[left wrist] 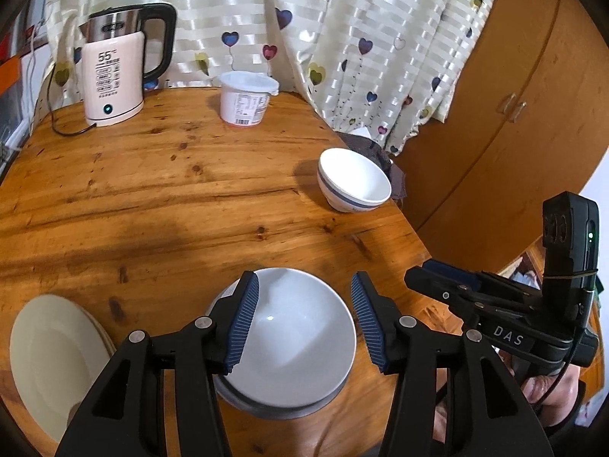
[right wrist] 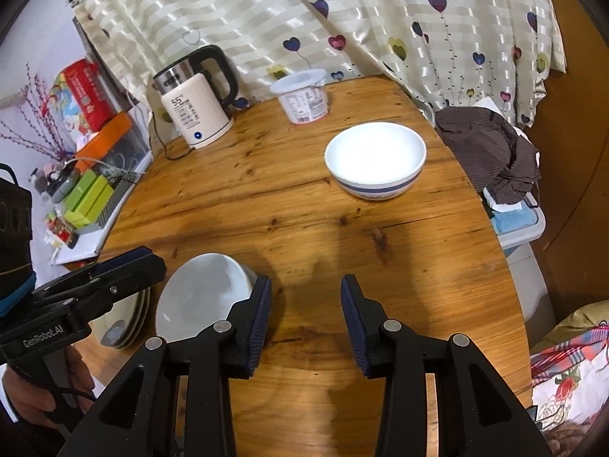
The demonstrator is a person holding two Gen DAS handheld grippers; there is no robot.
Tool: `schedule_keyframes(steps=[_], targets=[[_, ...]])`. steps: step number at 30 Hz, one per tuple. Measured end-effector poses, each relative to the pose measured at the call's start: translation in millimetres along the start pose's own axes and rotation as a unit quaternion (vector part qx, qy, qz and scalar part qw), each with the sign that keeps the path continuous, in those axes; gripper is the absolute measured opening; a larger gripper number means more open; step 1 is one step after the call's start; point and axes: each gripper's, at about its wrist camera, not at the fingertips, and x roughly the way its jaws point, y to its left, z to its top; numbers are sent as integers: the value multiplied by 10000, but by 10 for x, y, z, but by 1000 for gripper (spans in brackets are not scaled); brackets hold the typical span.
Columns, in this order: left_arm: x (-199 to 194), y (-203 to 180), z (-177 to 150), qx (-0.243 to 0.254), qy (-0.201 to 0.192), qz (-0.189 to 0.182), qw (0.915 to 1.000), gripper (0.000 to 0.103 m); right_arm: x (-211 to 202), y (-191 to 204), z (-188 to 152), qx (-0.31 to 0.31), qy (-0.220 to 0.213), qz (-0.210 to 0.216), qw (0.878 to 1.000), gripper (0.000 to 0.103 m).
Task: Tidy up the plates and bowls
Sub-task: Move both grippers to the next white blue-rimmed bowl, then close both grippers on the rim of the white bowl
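A plain white bowl (left wrist: 293,339) sits near the front of the round wooden table (left wrist: 171,198). My left gripper (left wrist: 304,316) is open, with its fingers spread above this bowl and not holding it. The bowl also shows in the right wrist view (right wrist: 201,297). A white bowl with a blue band (left wrist: 352,181) stands near the table's right edge; it also shows in the right wrist view (right wrist: 375,158). A stack of cream plates (left wrist: 53,358) lies at the front left. My right gripper (right wrist: 306,320) is open and empty over bare table, right of the plain bowl.
A pink electric kettle (left wrist: 114,72) with its cord and a white lidded plastic tub (left wrist: 247,99) stand at the back of the table. A heart-print curtain (left wrist: 342,38) hangs behind. Brown cloth on a bin (right wrist: 495,152) sits past the right edge. Boxes (right wrist: 91,190) lie to the left.
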Motion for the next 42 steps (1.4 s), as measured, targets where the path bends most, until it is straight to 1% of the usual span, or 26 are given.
schedule_keyframes(steps=[5, 11, 21, 27, 35, 38, 42], targets=[[110, -51, 87, 113, 145, 12, 9998, 52, 23, -85, 52, 64, -9, -62, 10000, 37], [235, -118, 247, 251, 330, -148, 9990, 52, 54, -186, 133, 131, -34, -167, 9998, 37], [440, -186, 532, 431, 453, -250, 9977, 52, 123, -395, 307, 254, -79, -351, 9990, 37], [640, -147, 714, 325, 561, -327, 9974, 52, 186, -507, 424, 332, -101, -422, 9985, 37], [949, -125, 892, 221, 803, -399, 9957, 52, 289, -675, 615, 451, -147, -470, 9978, 37], [1050, -132, 963, 194, 843, -476, 9951, 52, 347, -744, 682, 496, -144, -470, 9976, 36], [1221, -146, 1050, 180, 912, -540, 9942, 52, 432, -821, 766, 526, -131, -510, 9972, 31]])
